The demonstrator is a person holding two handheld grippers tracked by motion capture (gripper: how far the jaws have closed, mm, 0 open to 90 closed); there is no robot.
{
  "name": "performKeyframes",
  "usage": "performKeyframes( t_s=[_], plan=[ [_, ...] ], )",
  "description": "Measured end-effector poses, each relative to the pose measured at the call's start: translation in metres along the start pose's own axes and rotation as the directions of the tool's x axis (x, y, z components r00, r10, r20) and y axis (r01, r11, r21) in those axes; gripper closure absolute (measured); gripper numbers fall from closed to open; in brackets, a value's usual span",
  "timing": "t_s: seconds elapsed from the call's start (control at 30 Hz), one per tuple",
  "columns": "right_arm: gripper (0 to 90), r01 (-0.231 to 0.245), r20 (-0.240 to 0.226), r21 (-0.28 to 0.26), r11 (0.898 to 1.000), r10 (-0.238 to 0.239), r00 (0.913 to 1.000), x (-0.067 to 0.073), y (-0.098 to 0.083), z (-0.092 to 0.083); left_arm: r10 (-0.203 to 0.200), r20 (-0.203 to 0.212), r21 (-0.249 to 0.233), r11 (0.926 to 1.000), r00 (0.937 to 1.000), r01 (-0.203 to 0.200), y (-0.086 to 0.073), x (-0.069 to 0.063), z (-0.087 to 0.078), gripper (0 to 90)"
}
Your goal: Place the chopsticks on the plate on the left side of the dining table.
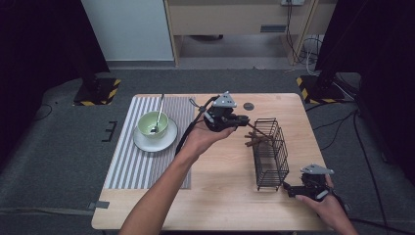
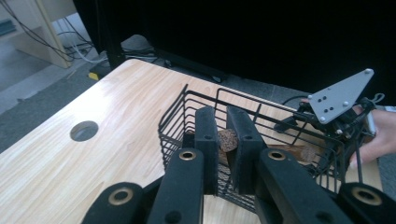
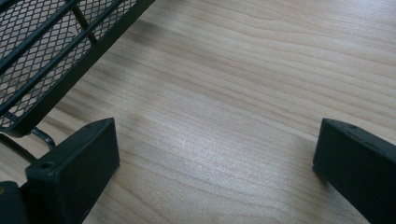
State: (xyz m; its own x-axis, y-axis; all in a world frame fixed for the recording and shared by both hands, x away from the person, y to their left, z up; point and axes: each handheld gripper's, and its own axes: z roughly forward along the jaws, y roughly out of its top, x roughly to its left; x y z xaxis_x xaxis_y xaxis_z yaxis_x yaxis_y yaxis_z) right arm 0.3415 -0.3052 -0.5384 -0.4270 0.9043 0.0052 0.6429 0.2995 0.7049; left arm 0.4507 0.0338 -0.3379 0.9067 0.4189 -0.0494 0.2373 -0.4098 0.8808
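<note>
1. You held the left tongs (image 1: 243, 121) near the middle of the desk (image 1: 220, 196), toward its far edge. They were clamped on a brown cork-like stick (image 2: 228, 139) with a speckled round end.
2. You pointed that stick at the far end of the black wire basket (image 1: 270, 152), which lay on its side toward the right edge of the desk. The stick's far end sat at the basket's wires, beside other brown pieces (image 1: 254, 141) that poked out there. Whether it was inside, I cannot tell.
3. The grip looked tight and near the stick's end, probably so you could steer it through the wires.
4. You rested the right tongs (image 1: 288, 188) on the desk near the front right corner, just beside the near end of the basket. Their jaws stood wide apart with bare wood between them, holding nothing.
5. That hand seemed placed to steady the basket if it shifted.
6. A green bowl (image 1: 152, 123) with a spoon (image 1: 159, 115) sat on a white saucer (image 1: 155, 139) on a striped mat (image 1: 132, 166) at the left edge, well apart from the work.
</note>
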Motion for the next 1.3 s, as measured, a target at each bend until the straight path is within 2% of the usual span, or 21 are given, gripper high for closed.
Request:
performKeyframes(
  t_s=[0.37, 0.6, 1.0, 1.2, 1.3],
  plan=[
    [0.5, 0.000, 0.000, 0.000, 1.000, 0.000, 1.0000, 0.000, 0.000, 0.000, -0.009, -0.046, -0.040, 0.9992, 0.9989, 0.007, -0.005, 0.003, -0.018, 83.0],
    [0.4, 0.001, 0.000, 0.000, 1.000, -0.001, 1.0000, 0.000, 0.000, 0.000, -0.027, -0.066, -0.089, 0.9958, 0.9974, 0.022, -0.009, 0.003, -0.034, 83.1],
    [0.4, -0.004, 0.003, 0.001, 1.000, 0.004, 1.0000, 0.000, 0.000, 0.000, -0.036, -0.098, -0.113, 0.9933, 0.9946, 0.024, -0.015, 0.001, -0.055, 83.1],
    [0.4, -0.005, 0.005, 0.001, 1.000, 0.005, 1.0000, 0.001, 0.000, 0.000, -0.038, -0.119, -0.156, 0.9875, 0.9921, 0.019, -0.012, -0.005, -0.073, 83.1],
    [0.4, -0.005, 0.005, 0.001, 1.000, 0.005, 1.0000, 0.001, 0.000, 0.000, -0.044, -0.122, -0.190, 0.9816, 0.9915, 0.020, -0.009, -0.007, -0.083, 83.1]
  ],
)
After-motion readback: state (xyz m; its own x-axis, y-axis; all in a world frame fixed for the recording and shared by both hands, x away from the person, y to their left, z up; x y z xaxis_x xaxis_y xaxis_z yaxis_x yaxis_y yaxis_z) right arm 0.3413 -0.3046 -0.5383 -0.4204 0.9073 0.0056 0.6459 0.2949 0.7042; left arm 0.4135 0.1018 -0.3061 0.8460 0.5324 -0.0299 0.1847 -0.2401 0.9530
